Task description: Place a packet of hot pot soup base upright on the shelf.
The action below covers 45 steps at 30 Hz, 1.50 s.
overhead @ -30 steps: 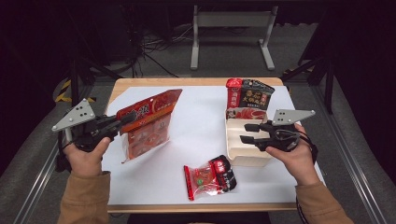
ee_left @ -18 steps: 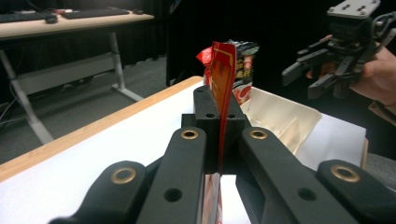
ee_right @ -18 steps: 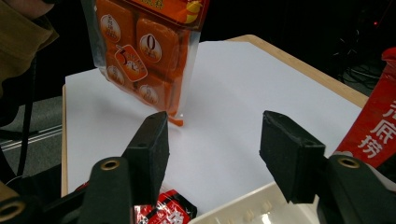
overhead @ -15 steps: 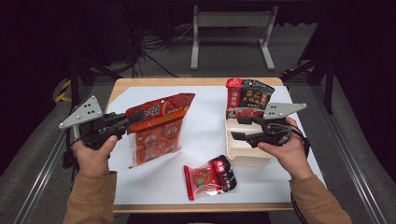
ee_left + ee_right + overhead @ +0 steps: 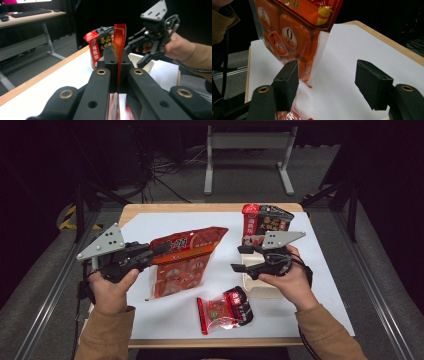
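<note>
The left gripper has carried the orange pouch rightward toward the middle of the table since a second ago. The pouch now hangs in the air from its top edge, where earlier it sat further left. The jaws are clamped flat on that edge. In the left gripper view the pouch stands edge-on as a thin red strip between the two black jaws.

The right gripper has come leftward off the beige tray toward the pouch. Its jaws have just been opening and stand wide apart, with nothing between them. In the right gripper view the pouch hangs just beyond the spread jaws, its lower corner near the left one, above the white sheet.

Counting up: two grippers, one in each hand. One orange pouch, in the air left of centre. One small red packet lies flat near the front edge, where it was before. One red-and-black bag stands at the back right, also unmoved. One beige tray sits under the right hand. One white sheet covers the tabletop.
</note>
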Tool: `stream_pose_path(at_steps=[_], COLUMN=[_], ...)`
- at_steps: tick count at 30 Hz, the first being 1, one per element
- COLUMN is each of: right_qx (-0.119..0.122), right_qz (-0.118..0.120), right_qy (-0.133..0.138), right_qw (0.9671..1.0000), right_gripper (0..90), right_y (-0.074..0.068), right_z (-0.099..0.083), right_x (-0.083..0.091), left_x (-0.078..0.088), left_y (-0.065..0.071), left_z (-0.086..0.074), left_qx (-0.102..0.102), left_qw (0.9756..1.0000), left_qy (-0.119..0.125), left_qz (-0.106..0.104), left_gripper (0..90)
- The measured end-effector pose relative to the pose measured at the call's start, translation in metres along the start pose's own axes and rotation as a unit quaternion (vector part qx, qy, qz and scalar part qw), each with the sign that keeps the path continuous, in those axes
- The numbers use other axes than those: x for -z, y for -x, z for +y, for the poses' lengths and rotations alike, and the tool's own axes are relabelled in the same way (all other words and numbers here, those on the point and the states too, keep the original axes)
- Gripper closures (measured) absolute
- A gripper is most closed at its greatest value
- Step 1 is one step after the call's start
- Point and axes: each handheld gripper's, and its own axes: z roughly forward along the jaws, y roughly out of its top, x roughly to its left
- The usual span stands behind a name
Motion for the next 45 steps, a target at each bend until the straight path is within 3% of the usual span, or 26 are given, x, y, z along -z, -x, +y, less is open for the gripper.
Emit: stream_pose_path(at_steps=[7,24,45], right_qx=[0.015,0.049,0.078], right_qz=[0.013,0.042,0.068], right_qy=[0.001,0.002,0.01], right_qw=[0.9998,0.9979,0.9946], right_gripper=[33.6,30.8,27.3], right_y=[-0.005,-0.015,-0.017], right_z=[0.007,0.012,0.007], right_x=[-0.016,-0.046,-0.062], left_x=[-0.006,-0.019,-0.017], left_y=[0.006,0.008,0.008], left_z=[0.002,0.0,-0.001], left_qx=[-0.004,-0.006,0.003], left_qw=[0.9998,0.999,0.9975], left_qy=[0.003,0.001,0.022], left_qz=[-0.021,-0.045,-0.067], left_gripper=[90.0,90.0,90.0])
